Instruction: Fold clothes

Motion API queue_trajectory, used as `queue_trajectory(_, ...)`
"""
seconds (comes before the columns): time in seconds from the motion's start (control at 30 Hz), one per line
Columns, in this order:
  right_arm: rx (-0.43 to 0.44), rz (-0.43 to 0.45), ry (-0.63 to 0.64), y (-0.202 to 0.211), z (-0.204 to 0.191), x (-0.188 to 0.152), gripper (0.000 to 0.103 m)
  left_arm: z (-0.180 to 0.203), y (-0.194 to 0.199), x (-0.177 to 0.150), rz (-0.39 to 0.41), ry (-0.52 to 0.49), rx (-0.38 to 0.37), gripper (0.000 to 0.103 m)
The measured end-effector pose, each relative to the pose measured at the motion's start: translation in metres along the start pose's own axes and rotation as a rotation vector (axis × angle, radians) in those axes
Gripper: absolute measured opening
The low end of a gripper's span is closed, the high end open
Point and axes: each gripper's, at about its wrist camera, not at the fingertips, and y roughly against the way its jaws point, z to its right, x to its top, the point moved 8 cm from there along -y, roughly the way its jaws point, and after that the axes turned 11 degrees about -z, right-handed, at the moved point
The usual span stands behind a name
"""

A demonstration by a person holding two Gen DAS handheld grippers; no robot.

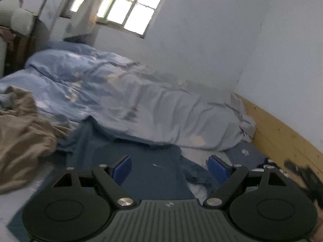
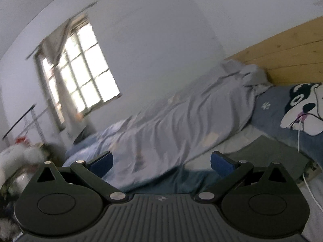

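Below, both tongs are pointing slightly downward, jaws spread wide and gripping nothing: left gripper (image 1: 169,166) is hovering over the teal garment (image 1: 141,161); right gripper (image 2: 161,162) is facing the grey duvet (image 2: 181,117).

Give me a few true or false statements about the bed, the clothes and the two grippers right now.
1. The left gripper stands open with nothing between its pads. True.
2. The dark blue garment hangs from the window. False: it lies spread on the bed.
3. A tan garment lies crumpled beside it. True.
4. The right gripper is clamped on the pale duvet. False: it is open and empty.
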Motion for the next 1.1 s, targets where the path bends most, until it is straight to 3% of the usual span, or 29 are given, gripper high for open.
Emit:
queue_trajectory(0.17, -0.061, 0.108, 0.015, -0.032, 0.04, 0.019, 0.103, 0.041, -0.056, -0.018, -0.062, -0.082, -0.049, 0.084)
queue_trajectory(0.33, -0.024, 0.057, 0.021, -0.055, 0.079, -0.016, 0.103, 0.082, -0.106, -0.052, -0.132, -0.146, -0.102, 0.084)
queue_trajectory(0.4, -0.049, 0.028, 0.032, -0.061, 0.093, -0.026, 0.103, 0.097, -0.123, -0.066, -0.157, -0.155, -0.124, 0.084)
queue_trajectory(0.6, -0.081, 0.092, -0.105, -0.057, 0.144, -0.023, 0.103, 0.124, -0.161, -0.104, -0.242, -0.146, -0.15, 0.084)
queue_trajectory(0.83, -0.123, 0.19, -0.23, -0.038, 0.182, -0.009, 0.103, 0.17, -0.195, -0.159, -0.362, -0.333, -0.17, 0.084)
queue_trajectory(0.97, -0.138, 0.196, -0.223, -0.031, 0.189, -0.003, 0.103, 0.191, -0.218, -0.197, -0.432, -0.448, -0.176, 0.083)
queue_trajectory(1.07, -0.145, 0.193, -0.229, -0.028, 0.194, -0.001, 0.103, 0.195, -0.233, -0.218, -0.468, -0.447, -0.171, 0.075)
queue_trajectory(1.1, -0.146, 0.192, -0.232, -0.026, 0.196, -0.001, 0.103, 0.194, -0.237, -0.221, -0.473, -0.433, -0.167, 0.068)
